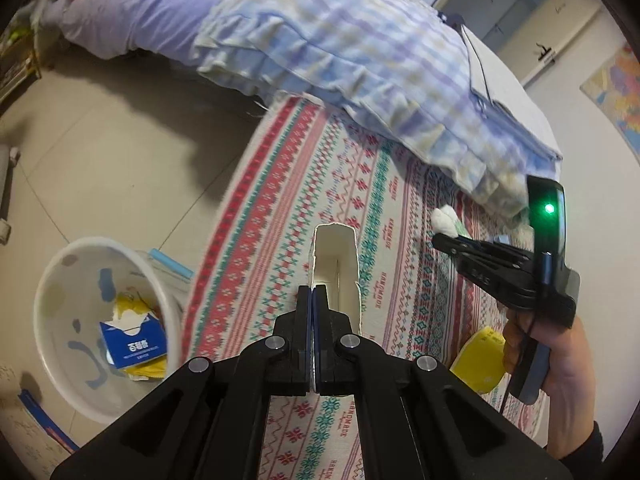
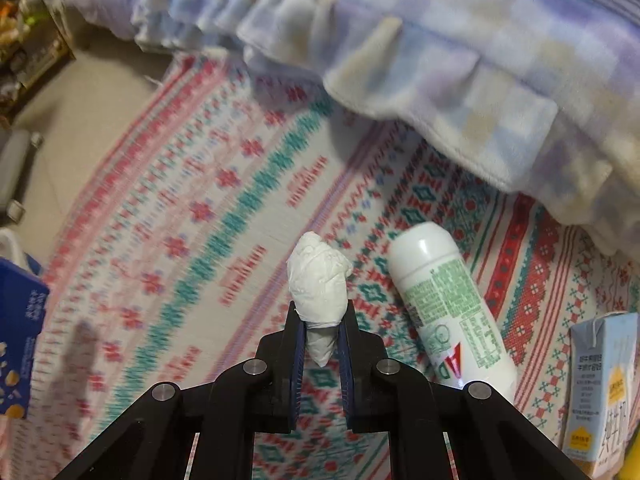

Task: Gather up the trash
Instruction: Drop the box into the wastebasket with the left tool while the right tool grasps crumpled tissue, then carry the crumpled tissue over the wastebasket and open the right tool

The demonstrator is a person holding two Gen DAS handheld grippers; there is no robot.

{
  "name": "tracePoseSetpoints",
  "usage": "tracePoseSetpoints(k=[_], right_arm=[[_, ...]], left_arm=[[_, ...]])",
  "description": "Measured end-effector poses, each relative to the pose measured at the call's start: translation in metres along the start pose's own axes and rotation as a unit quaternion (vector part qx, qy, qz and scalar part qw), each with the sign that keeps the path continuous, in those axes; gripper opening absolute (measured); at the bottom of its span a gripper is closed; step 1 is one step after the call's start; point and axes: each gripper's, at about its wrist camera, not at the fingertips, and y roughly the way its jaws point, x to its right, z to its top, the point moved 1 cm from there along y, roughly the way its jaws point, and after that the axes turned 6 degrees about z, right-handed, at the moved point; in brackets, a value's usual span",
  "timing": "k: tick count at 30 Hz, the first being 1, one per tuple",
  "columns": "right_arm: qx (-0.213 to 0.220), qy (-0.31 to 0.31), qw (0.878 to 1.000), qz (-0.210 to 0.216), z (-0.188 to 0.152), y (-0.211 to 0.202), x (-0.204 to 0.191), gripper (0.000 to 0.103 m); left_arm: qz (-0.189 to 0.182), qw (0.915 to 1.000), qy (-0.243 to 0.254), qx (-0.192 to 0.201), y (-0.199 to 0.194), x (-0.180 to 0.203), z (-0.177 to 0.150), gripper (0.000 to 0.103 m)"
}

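Observation:
In the left wrist view, my left gripper [image 1: 313, 294] is shut on the wall of an open white carton [image 1: 336, 260], held above the patterned rug [image 1: 288, 184]. A white basin [image 1: 60, 280] on the floor to its left holds a blue packet [image 1: 134, 346] and yellow wrappers. My right gripper [image 2: 322, 316] is shut on a crumpled white tissue [image 2: 320, 288] over the rug; the right gripper [image 1: 440, 240] and its tissue [image 1: 445, 218] also show at the right of the left wrist view. A white bottle [image 2: 444, 304] with green print lies just right of the tissue.
A bed with a checked frilled quilt [image 1: 340, 48] overhangs the rug's far side. A pale milk carton [image 2: 600, 392] stands at the right edge and a blue box [image 2: 20, 340] at the left edge. A yellow packet [image 1: 482, 360] lies by the person's hand [image 1: 560, 368]. Tiled floor [image 1: 112, 128] lies left.

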Motion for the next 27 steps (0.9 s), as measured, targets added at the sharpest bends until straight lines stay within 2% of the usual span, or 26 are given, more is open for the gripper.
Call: tracePoseSetpoints(k=[5, 12, 15, 20, 27], right_arm=[[0.014, -0.004, 0.999, 0.034, 0.001, -0.013, -0.017, 0.013], [0.008, -0.043, 0.997, 0.071, -0.001, -0.011, -0.074, 0.013], [0.0, -0.062, 0.994, 0.089, -0.005, -0.002, -0.106, 0.013], [-0.015, -0.099, 0.988, 0.114, -0.015, 0.007, -0.163, 0.013], [-0.025, -0.133, 0.981, 0.138, -0.022, 0.023, -0.225, 0.013]], left_arm=[[0.002, 0.9996, -0.026, 0.012, -0.018, -0.032, -0.001, 0.0], [0.027, 0.9957, -0.087, 0.018, -0.033, -0.106, -0.006, 0.0], [0.039, 0.9923, -0.117, 0.012, -0.033, -0.14, -0.012, 0.0], [0.061, 0.9885, -0.138, -0.002, -0.027, -0.177, -0.021, 0.0], [0.068, 0.9832, -0.165, -0.038, -0.012, -0.207, -0.028, 0.003]])
